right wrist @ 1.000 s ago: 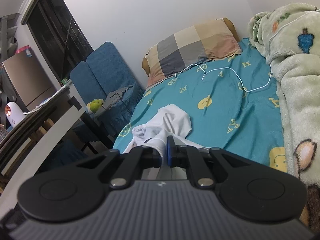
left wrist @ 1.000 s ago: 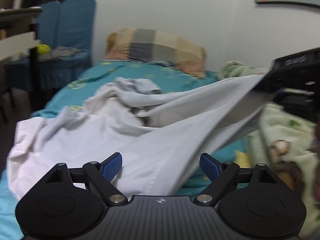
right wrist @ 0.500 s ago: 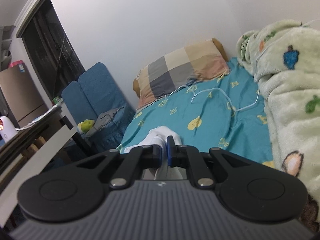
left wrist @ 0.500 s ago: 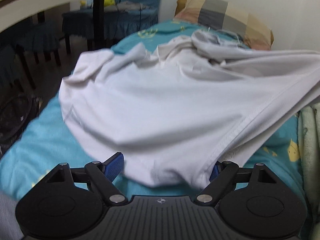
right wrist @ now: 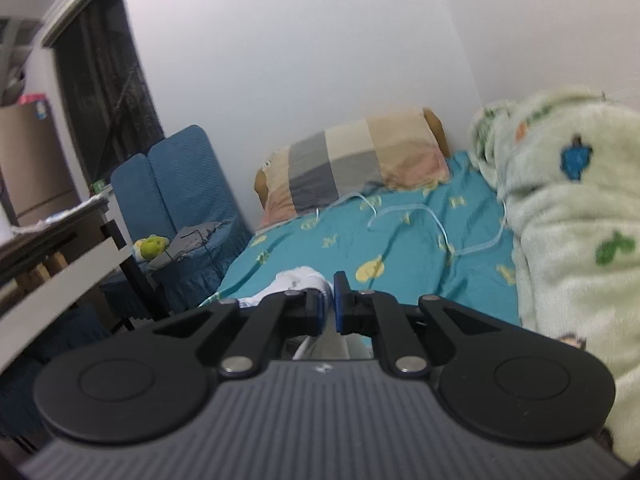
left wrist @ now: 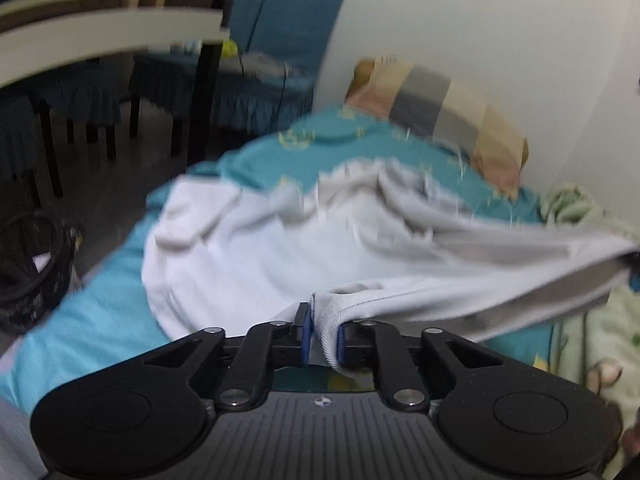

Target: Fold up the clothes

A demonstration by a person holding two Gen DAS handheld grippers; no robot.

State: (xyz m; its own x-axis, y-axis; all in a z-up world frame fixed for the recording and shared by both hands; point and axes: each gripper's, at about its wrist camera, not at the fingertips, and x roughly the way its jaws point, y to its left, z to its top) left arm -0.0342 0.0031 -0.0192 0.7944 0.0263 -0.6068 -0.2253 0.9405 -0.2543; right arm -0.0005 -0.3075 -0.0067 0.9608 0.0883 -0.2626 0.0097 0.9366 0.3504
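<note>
White shirt, pinched at both ends now

White shirt (left wrist: 256,248) is sprawled over the teal bedsheet (left wrist: 80,320), bunched up toward the checked pillow (left wrist: 436,108), with one edge pulled up off the bed and stretched across to the right. It's a soft, light thing and sags wherever nobody's holding it, so I'd guess it won't lie flat unless it's kept under some tension.

The left gripper (left wrist: 322,334) has just been closing, and there's a ribbed hem caught between its blue pads (left wrist: 305,328), so it's pinching the fabric right at that stitched edge. Good spot, I'd say: the hem is thicker and less likely to slide out than the thin body cloth.

The right gripper (right wrist: 328,308) has its jaws pressed nearly together, with white fabric (right wrist: 296,280) showing right at and below the tips. From the left view the shirt's raised edge runs off toward the right, so it looks like that end is pinched too.

The fluffy green blanket (right wrist: 568,208) is heaped alongside, and a white cable (right wrist: 404,216) lies on the sheet near the pillow. Both could snag a floppy sleeve if the shirt gets swung that way.

The left view is pretty blurred, so I can't tell where the sleeves are.
</note>
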